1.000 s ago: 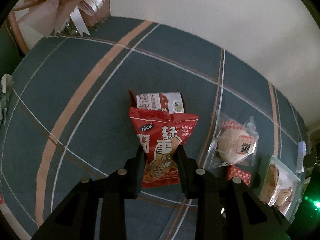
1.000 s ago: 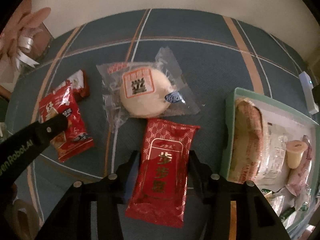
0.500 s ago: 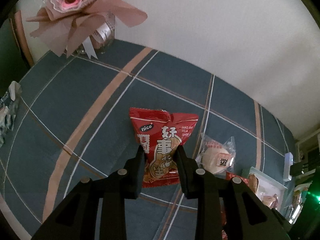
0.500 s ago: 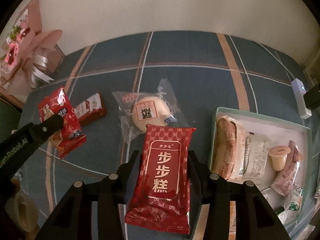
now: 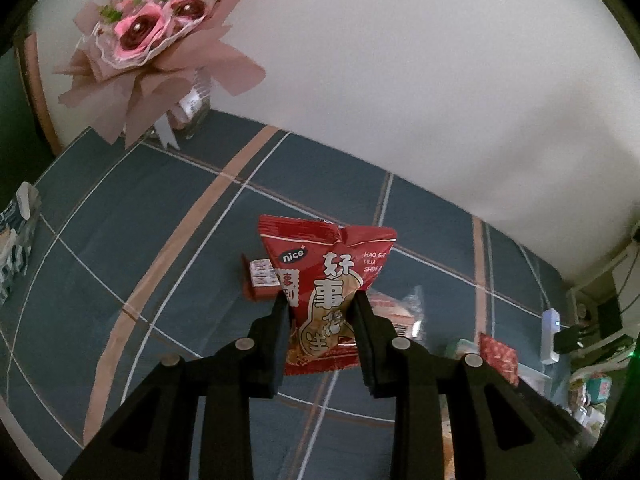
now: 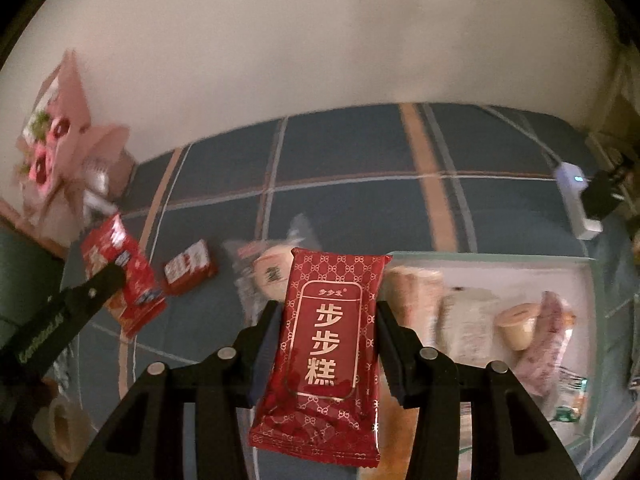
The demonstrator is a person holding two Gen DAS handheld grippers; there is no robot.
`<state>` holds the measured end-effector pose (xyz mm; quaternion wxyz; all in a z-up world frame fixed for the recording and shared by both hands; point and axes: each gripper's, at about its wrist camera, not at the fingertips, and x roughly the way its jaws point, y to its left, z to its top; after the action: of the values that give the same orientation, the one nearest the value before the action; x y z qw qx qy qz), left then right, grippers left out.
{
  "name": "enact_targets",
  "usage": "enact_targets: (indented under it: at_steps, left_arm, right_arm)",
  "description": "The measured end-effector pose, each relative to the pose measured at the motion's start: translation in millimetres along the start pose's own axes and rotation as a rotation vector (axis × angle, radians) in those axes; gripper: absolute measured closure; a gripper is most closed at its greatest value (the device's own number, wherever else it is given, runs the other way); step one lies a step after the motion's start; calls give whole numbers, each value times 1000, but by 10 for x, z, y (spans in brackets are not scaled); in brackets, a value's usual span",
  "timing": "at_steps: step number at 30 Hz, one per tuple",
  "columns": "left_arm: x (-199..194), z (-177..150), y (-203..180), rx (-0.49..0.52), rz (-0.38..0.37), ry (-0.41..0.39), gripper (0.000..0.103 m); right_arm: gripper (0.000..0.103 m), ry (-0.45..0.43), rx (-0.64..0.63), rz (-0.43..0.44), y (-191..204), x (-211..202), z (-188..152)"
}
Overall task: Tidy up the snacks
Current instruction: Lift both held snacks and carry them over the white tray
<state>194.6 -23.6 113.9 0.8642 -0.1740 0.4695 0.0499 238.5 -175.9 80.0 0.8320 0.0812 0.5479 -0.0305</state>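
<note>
Two packets are in our grip: left gripper (image 5: 320, 304) clamps the peanut bag (image 5: 326, 296), right gripper (image 6: 326, 316) clamps the red cake packet (image 6: 324, 348). Next, we judge, both go into the tray (image 6: 480, 258) at right.

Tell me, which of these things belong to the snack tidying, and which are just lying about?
Part of the job: peanut bag in the left gripper; red cake packet in the right gripper; wrapped bun; small red packet; tray already holding snacks.

Just lying about: flower bouquet; white device.
</note>
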Motion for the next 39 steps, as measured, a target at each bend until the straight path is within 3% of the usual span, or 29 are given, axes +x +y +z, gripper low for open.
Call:
enact_targets:
  at_steps: [12, 24, 31, 39]
  left_arm:
    - [-95, -221, -712, 136, -118, 18, 72]
    - [21, -745, -1633, 354, -207, 117, 71]
    - [177, -1064, -1965, 446, -211, 188, 71]
    - [428, -1286, -2086, 473, -193, 263, 71]
  right_arm:
    - [54, -77, 166, -112, -944, -370, 119]
    - [54, -92, 275, -198, -1685, -569, 73]
    - [54, -46, 313, -241, -2022, -478, 18]
    - [54, 55, 356, -288, -2341, -173, -122]
